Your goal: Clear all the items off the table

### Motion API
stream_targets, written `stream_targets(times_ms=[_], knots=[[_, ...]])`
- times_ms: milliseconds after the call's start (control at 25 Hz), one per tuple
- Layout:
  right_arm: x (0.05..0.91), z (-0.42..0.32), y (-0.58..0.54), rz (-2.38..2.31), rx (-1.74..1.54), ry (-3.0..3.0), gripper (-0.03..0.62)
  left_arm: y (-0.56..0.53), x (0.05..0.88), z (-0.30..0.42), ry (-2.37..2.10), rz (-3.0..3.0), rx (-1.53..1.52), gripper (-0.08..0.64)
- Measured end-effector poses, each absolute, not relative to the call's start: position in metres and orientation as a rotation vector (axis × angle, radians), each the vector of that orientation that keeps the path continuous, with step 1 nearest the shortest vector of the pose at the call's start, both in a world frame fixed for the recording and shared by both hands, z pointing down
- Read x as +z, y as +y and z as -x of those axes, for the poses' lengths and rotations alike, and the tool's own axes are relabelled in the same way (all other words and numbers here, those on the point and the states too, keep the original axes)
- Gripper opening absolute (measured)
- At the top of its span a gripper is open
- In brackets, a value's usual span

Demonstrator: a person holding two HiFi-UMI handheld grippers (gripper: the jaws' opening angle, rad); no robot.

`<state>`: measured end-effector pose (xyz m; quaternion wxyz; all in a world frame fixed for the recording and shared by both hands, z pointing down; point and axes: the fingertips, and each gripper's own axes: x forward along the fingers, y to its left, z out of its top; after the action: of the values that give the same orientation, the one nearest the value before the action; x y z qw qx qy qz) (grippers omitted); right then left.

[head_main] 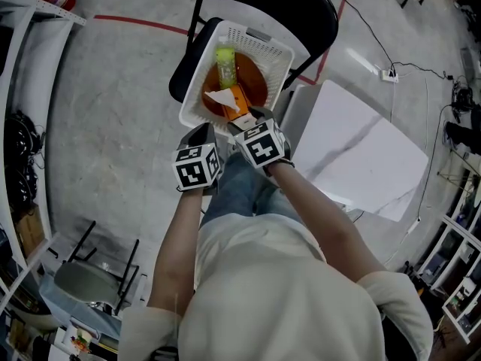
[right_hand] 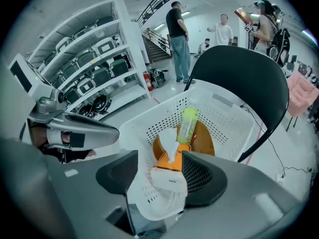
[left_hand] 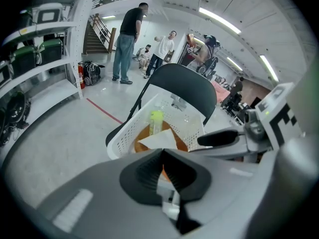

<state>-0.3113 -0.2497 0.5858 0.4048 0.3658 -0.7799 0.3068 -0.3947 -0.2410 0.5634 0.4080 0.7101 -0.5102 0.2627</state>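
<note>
A white perforated basket stands on a black chair. In it lie an orange dish, a green bottle and an orange tissue pack with a white tissue sticking out. My right gripper is at the basket's near rim. Its jaws stand apart, and the tissue pack lies between them inside the basket, with a gap at the left pad. My left gripper hangs just left of it, outside the basket. In the left gripper view its jaws are shut with nothing in them.
A white table stands right of the chair, its top bare. Shelving racks line the left side. A dark stool sits at the lower left. A cable and power strip lie on the floor. People stand far off.
</note>
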Motion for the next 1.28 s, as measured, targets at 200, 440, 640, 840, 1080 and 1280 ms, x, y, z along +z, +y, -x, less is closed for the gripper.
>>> stream_targets(times_ms=[200,440,640,840,1080,1280], knots=[[0.575,0.304,-0.248,-0.976,0.747,-1.964,0.102,-0.236,0.558,0.393,-1.281,-1.803,0.666,0.009],[0.557,0.294,-0.249,-1.037,0.749,-1.97,-0.002,-0.234,0.548,0.388,-1.266,-1.832,0.676,0.009],[0.55,0.282,-0.243,-1.077,0.737,-1.968,-0.003,-0.227,0.54,0.375,-1.24,-1.865,0.687,0.009],[0.538,0.267,-0.236,-1.129,0.752,-1.964,-0.003,-0.223,0.532,0.357,-1.198,-1.91,0.71,0.009],[0.525,0.245,-0.232,-1.232,0.771,-1.949,-0.003,-0.22,0.524,0.337,-1.131,-1.973,0.743,0.009],[0.511,0.217,-0.225,-1.34,0.808,-1.918,-0.003,-0.219,0.516,0.31,-1.054,-2.046,0.785,0.009]])
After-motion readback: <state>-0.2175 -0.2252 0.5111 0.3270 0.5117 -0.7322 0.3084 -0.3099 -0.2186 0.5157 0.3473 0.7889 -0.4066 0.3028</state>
